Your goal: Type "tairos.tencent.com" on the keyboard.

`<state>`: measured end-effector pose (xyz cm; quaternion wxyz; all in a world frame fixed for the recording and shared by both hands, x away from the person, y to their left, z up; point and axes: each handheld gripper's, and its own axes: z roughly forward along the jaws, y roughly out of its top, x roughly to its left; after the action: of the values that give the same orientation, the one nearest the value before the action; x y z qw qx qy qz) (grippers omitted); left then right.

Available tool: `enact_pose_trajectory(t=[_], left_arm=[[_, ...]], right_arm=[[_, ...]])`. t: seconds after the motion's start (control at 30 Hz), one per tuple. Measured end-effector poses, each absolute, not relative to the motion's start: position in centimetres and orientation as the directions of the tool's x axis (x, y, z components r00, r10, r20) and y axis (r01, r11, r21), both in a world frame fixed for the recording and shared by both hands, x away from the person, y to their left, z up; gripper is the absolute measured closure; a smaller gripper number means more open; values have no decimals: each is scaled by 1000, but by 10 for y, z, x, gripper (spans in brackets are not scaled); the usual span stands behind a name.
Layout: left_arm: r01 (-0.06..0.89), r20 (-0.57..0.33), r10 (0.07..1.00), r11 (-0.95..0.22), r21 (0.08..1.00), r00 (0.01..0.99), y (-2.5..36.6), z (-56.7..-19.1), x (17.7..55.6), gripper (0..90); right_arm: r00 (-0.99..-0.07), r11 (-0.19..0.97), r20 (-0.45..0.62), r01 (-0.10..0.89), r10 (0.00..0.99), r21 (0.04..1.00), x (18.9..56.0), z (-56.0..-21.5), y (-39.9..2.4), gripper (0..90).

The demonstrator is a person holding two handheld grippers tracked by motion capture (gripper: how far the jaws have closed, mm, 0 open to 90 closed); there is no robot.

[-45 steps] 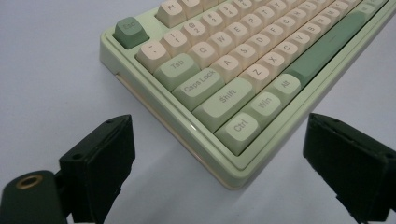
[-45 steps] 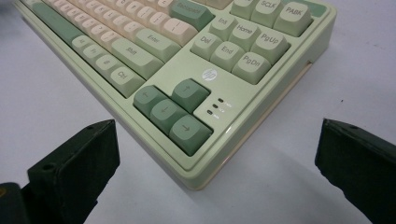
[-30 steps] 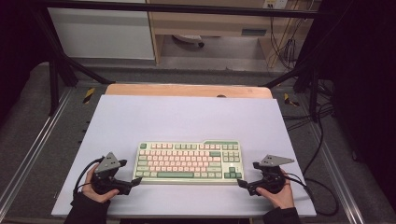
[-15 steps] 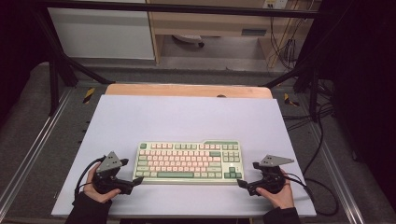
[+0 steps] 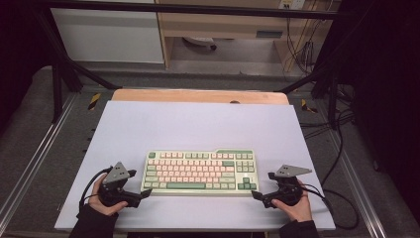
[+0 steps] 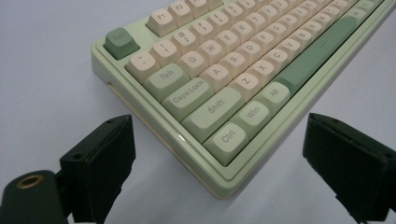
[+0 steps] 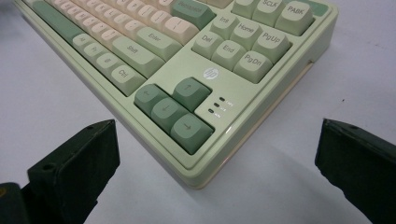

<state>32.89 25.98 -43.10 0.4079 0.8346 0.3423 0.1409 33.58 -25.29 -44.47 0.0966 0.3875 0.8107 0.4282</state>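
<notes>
A pale green keyboard (image 5: 199, 172) with cream and green keys lies flat on the white table top (image 5: 198, 124), near its front edge. My left gripper (image 5: 140, 183) is open at the keyboard's front left corner. In the left gripper view the Ctrl corner of the keyboard (image 6: 224, 140) sits between the spread jaws of that gripper (image 6: 218, 126), without touching them. My right gripper (image 5: 262, 185) is open at the front right corner. In the right gripper view the arrow-key corner of the keyboard (image 7: 187, 126) lies between the wide jaws of that gripper (image 7: 217, 128).
A wooden strip (image 5: 198, 95) runs along the table's back edge. Metal rails (image 5: 29, 168) flank both sides. Cables (image 5: 341, 163) trail off the right side. Shelving and a white cabinet (image 5: 106, 34) stand behind the table.
</notes>
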Motion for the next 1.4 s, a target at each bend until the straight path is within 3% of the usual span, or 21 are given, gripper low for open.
enact_pose_trajectory(t=[1.4], left_arm=[[466, -48, 712, -407, 786, 701, 226, -406, 339, 129]], right_arm=[[-679, 333, 175, 547, 713, 769, 336, -445, -253, 4]])
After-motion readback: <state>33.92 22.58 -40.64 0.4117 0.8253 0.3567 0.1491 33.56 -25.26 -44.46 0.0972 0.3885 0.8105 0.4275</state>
